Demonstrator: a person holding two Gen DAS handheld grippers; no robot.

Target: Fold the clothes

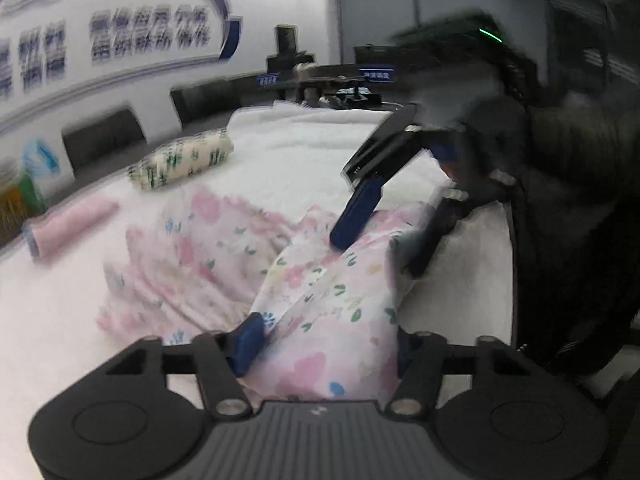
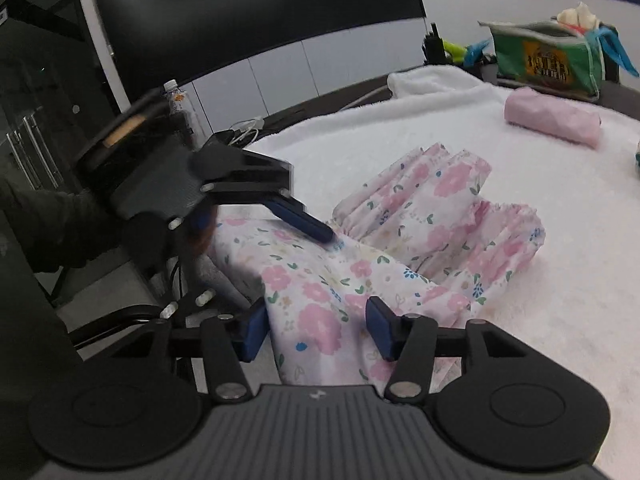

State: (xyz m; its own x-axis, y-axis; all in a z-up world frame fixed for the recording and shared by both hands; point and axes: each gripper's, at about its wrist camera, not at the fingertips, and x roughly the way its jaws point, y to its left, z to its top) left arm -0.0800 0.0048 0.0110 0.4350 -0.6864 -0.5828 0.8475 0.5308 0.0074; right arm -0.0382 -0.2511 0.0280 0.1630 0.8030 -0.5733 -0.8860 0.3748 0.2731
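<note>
1. The left wrist view is motion-blurred; the blue wall lettering [image 1: 120, 36] is unreadable.
2. The floral garment [image 1: 320, 320] hides the left gripper's [image 1: 328, 344] right finger.
3. The frame edge cuts off the garment's [image 2: 320, 312] lower end in the right wrist view.

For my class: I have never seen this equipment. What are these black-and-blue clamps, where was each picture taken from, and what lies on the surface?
No robot: a person holds a two-finger clamp in each hand. Each carries a camera looking forward along it: one picture comes from the left gripper, the other from the right gripper. A floral garment lies on a white blanket, reaching between both pairs of jaws; whether they pinch it is unclear. Behind lie a pink roll and a green-printed roll.
</note>
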